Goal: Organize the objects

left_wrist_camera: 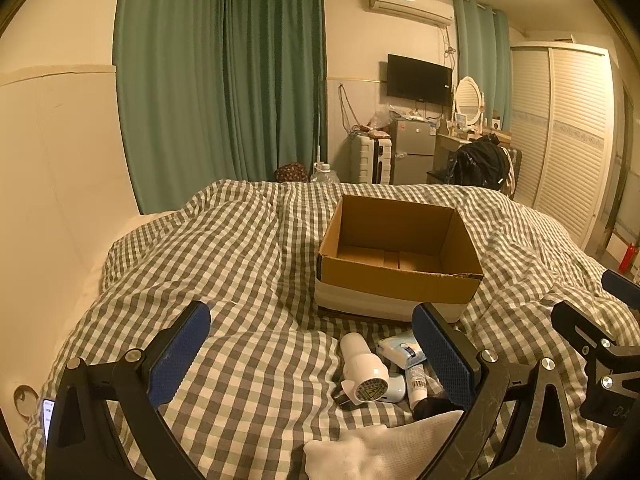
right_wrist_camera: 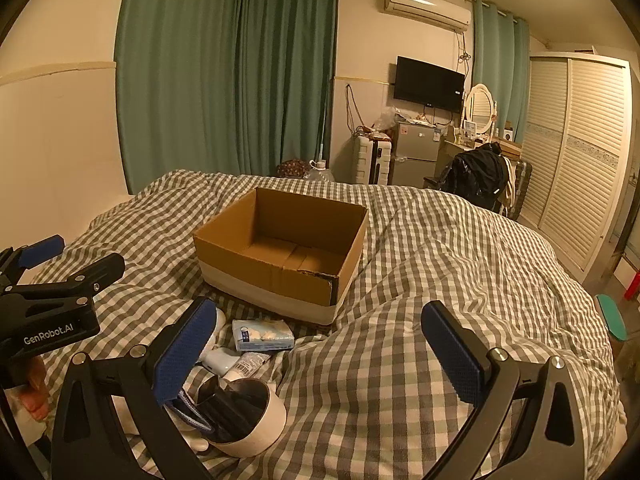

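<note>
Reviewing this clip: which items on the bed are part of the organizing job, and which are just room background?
Job:
cardboard box
white bottle
tissue pack
tube
left claw and right claw, both open

Background:
TV
fridge
curtains

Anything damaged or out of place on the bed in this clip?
The cardboard box has a torn, ragged near rim at its corner. The small items, including a tissue pack and a tube, lie jumbled on the blanket outside it.
</note>
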The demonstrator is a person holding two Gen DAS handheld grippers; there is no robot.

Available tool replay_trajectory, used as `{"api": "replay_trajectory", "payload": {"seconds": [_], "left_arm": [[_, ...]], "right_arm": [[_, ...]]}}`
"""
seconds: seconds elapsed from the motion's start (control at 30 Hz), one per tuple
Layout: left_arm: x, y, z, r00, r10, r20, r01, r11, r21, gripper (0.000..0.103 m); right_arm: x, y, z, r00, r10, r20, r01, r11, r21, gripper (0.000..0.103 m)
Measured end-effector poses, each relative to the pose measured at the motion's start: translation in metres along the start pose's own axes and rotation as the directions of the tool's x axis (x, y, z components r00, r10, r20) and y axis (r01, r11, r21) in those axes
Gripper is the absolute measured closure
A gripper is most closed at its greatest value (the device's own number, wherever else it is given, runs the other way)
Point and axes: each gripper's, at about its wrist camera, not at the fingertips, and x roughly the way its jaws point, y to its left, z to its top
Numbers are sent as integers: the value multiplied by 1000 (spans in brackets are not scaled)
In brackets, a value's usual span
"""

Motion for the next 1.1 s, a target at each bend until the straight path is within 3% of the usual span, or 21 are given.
{"api": "replay_trajectory", "payload": {"seconds": [0.2, 0.6, 0.9, 1.1], "left_arm": [[-5, -1, -2, 1000, 19, 3, -19, 1000, 7, 0], [-21, -8, -3, 999, -25, 26, 23, 998, 54, 0], [-20, -13, -15, 997, -70, -17, 71, 994, 85, 2], [-14, -18, -40, 990, -102, -99, 114, 984, 133, 4]], "right_arm": [[-4, 2, 1, 1000, 0, 9, 0, 1000, -9, 0], [-15, 2, 3, 1000, 0, 18, 0, 1000, -26, 0], [-19, 3, -4, 1000, -7, -12, 7, 998, -58, 0], [-19, -3, -15, 999, -25, -46, 22, 997, -70, 0]]}}
